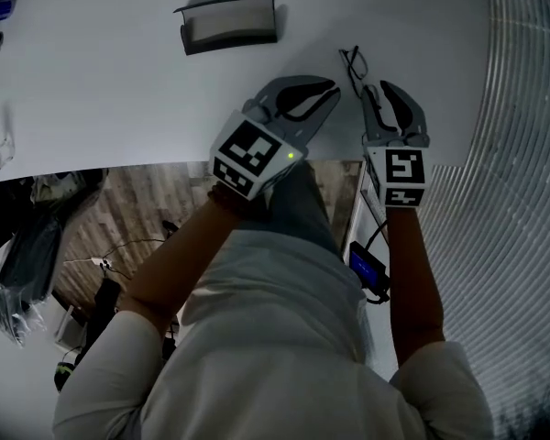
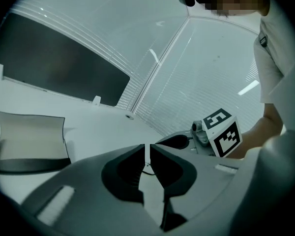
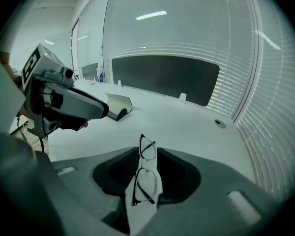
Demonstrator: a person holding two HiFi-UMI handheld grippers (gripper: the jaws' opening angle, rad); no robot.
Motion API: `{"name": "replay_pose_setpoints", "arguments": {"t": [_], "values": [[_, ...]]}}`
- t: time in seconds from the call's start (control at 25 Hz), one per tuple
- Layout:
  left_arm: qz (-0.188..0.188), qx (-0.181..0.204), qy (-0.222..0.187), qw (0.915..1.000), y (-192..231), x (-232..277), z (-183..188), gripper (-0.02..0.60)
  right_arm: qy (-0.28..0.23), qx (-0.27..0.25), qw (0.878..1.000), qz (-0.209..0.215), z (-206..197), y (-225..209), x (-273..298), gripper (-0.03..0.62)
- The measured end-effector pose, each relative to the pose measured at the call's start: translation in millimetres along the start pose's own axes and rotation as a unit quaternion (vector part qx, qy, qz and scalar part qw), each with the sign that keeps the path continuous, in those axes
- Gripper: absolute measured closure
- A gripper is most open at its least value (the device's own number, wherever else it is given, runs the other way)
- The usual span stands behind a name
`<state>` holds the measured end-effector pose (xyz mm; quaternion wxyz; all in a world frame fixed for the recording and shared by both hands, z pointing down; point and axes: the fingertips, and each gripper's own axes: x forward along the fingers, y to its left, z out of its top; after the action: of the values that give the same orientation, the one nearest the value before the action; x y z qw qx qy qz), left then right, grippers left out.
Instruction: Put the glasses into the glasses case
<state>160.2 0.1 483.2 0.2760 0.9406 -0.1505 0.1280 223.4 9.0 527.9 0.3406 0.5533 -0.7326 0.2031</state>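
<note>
1. The glasses [image 3: 145,170] lie folded on the white worktop [image 1: 119,90], close to its near edge. They sit lengthwise in the gap between the right gripper's jaws, with one lens poking out past the tips.
2. The right gripper [image 3: 148,150] points down at the worktop with its jaws released. They stand on either side of the frame without pinching it, so the glasses rest on the surface.
3. The left gripper [image 2: 147,147] sits just beside the right one, nearer the person's left. Its jaws are clenched, with only a thin slit of light between the tips, and they grip nothing.
4. Over to the glasses case [image 1: 229,21]: it is open, with a dark shell, a pale lining and the lid up. It stands farther back on the worktop, well apart from the glasses and both grippers.
5. Each gripper carries a marker cube: the left cube [image 1: 250,157] is tilted and the right cube [image 1: 399,177] sits squarer to the head view.
6. Slatted blinds [image 1: 522,108] run along the right side, and wooden floor [image 1: 156,209] shows below the worktop's edge.
</note>
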Motion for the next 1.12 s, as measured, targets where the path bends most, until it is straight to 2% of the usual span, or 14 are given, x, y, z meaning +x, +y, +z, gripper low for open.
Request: {"name": "replay_pose_setpoints", "arguments": {"t": [0.2, 0.4, 0.68, 1.12], "values": [[0.0, -0.002, 0.007, 1.0, 10, 11, -14, 0.545, 0.027, -0.02, 0.999, 0.018, -16, 9, 24, 0.454], [0.01, -0.005, 0.006, 0.9999, 18, 14, -19, 0.548, 0.051, -0.043, 0.998, 0.01, -29, 7, 38, 0.434], [0.011, -0.018, 0.016, 0.9997, 23, 8, -32, 0.551, 0.05, -0.042, 0.998, 0.008, -30, 2, 45, 0.436], [0.012, -0.021, 0.019, 0.9995, 25, 5, -34, 0.552, 0.045, -0.046, 0.998, 0.01, -28, 1, 43, 0.507]]}}
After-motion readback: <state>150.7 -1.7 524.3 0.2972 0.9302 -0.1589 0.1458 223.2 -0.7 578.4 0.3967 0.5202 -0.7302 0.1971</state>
